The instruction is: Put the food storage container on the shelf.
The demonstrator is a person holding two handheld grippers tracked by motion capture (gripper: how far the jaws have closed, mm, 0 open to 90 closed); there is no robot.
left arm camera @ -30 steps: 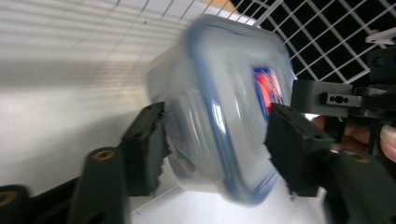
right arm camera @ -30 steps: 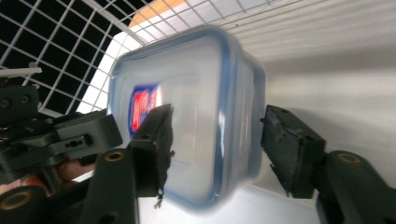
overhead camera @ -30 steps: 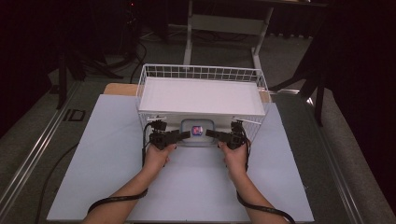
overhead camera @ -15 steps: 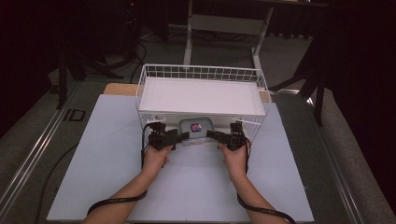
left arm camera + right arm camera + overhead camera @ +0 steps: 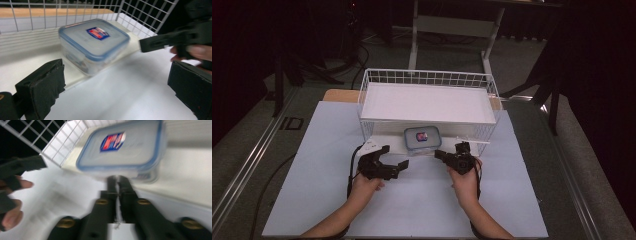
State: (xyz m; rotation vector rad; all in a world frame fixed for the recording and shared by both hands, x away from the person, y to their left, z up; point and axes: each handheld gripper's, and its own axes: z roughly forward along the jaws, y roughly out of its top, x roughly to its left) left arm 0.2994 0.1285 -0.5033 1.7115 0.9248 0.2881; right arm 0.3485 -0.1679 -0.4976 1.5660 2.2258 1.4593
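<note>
- So the thing in play here is the clear plastic food container with the blue-rimmed snap lid [image 5: 422, 140]. It's sitting flat and upright on the bottom shelf of the white wire basket [image 5: 428, 80], right at the open front edge, lid up with the red-and-blue sticker showing.
- The left gripper [image 5: 393, 161] is sitting out on the pale blue table mat [image 5: 312, 190], with its jaws standing wide apart and nothing between them. They've just been opening up. In the left gripper view the container [image 5: 93, 45] is lying ahead, roughly 11 o'clock from the gap, clear of both pads.
- The right gripper [image 5: 438, 153] is showing its jaws pressed together, no gap, nothing pinched. They've just been closing. In the right gripper view the container [image 5: 125, 150] is sitting dead ahead at 12 o'clock, just beyond the tips [image 5: 117, 180]; it's blurry, so I can't tell if they're grazing the wall or just short.
- From the high view: the container is lying at about 1 o'clock from the left gripper and 11 o'clock from the right one, basically between them and a bit further up the table. The right one is looking nearer to me.
- Shape-wise it's a rounded rectangle, nearly square. Its slightly longer side seems to be running left-right along the basket front, 9 to 3 o'clock, so a short end is facing each gripper.
- My guess is the box is getting left there, both hands looking clear of it.
</note>
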